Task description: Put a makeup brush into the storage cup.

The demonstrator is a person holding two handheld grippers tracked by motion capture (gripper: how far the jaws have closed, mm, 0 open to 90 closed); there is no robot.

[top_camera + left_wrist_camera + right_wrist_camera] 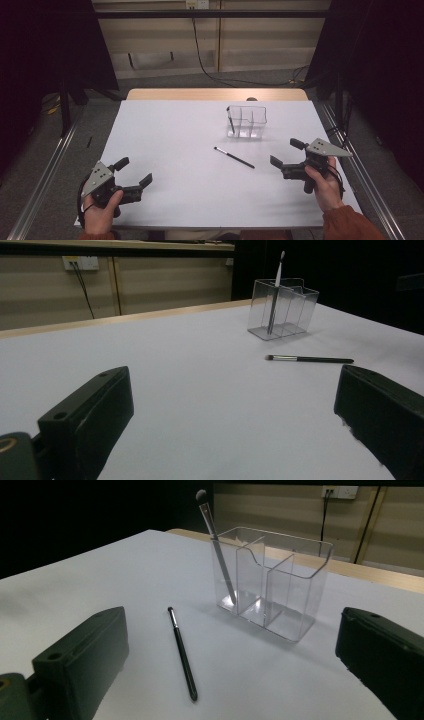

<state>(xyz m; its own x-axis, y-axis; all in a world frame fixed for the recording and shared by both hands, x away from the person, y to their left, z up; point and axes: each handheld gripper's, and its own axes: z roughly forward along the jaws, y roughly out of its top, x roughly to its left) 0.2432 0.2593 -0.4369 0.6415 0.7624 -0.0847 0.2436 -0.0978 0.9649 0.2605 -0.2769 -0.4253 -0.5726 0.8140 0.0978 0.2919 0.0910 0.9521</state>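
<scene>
Just left of right tool (287,159), flat black brush (234,157).

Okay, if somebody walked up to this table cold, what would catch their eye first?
Probably the clear organizer toward the table's far side, with one brush standing in its end compartment. Next, the black brush lying flat on the white table just in front of it. The left gripper and right gripper sit open at the near corners, holding nothing.
</scene>
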